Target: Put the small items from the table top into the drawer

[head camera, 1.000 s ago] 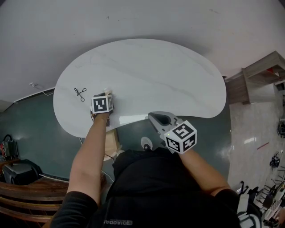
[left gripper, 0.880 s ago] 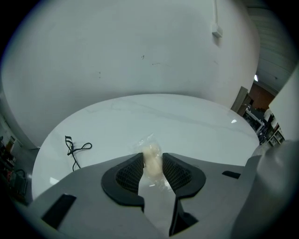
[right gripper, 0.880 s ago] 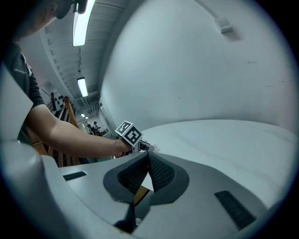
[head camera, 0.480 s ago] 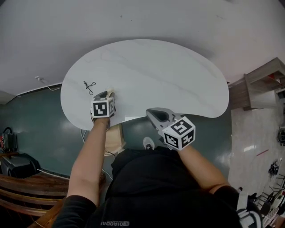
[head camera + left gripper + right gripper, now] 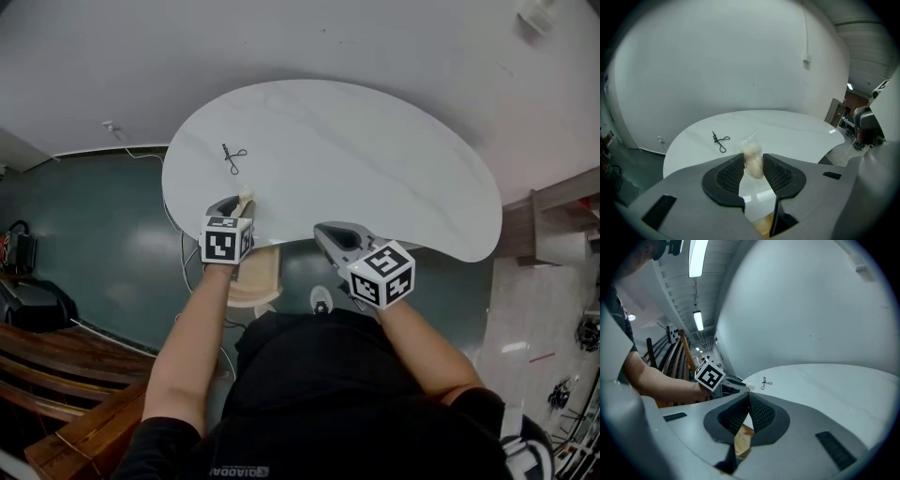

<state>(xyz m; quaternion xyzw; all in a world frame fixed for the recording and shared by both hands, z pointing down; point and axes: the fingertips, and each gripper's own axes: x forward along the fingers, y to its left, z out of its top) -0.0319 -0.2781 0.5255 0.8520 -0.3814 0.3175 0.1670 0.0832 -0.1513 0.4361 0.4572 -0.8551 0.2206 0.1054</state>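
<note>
Fingers (image 5: 730,174) of the left gripper (image 5: 753,158) stand at a middling gap, with the pads pressed on both sides of a small clear bag (image 5: 752,150) holding a cream-white lump. Bag upright, its crinkled top poking above the fingertips. Head view: left gripper (image 5: 236,208) at the near edge of the white table (image 5: 375,169), bag just over that edge, marker cube (image 5: 227,241) on the person's side. In the left gripper view the bag looks clear of the table top, with glossy surface visible under it through the gap; the head view does not settle contact. Right gripper (image 5: 749,397): its fingers (image 5: 761,414) are drawn together, tips meeting, nothing between them. In the head view the tips of the right gripper (image 5: 330,234) lie at the table's near edge, well apart from the left gripper and to its right, with the body out over the dark green floor (image 5: 122,244). Drawer (image 5: 262,274): light wood, standing out from under the table's near edge, just below the left gripper. The right gripper view shows a strip of its wood under the closed jaws, with a small reddish thing (image 5: 747,432) lying on it, too small to identify. Eyelash curler (image 5: 234,157): black, flat on the table top beyond the left gripper, toward the table's left end, apart from the bag. Person's forearm (image 5: 656,380) runs behind the left gripper in the right gripper view.
</note>
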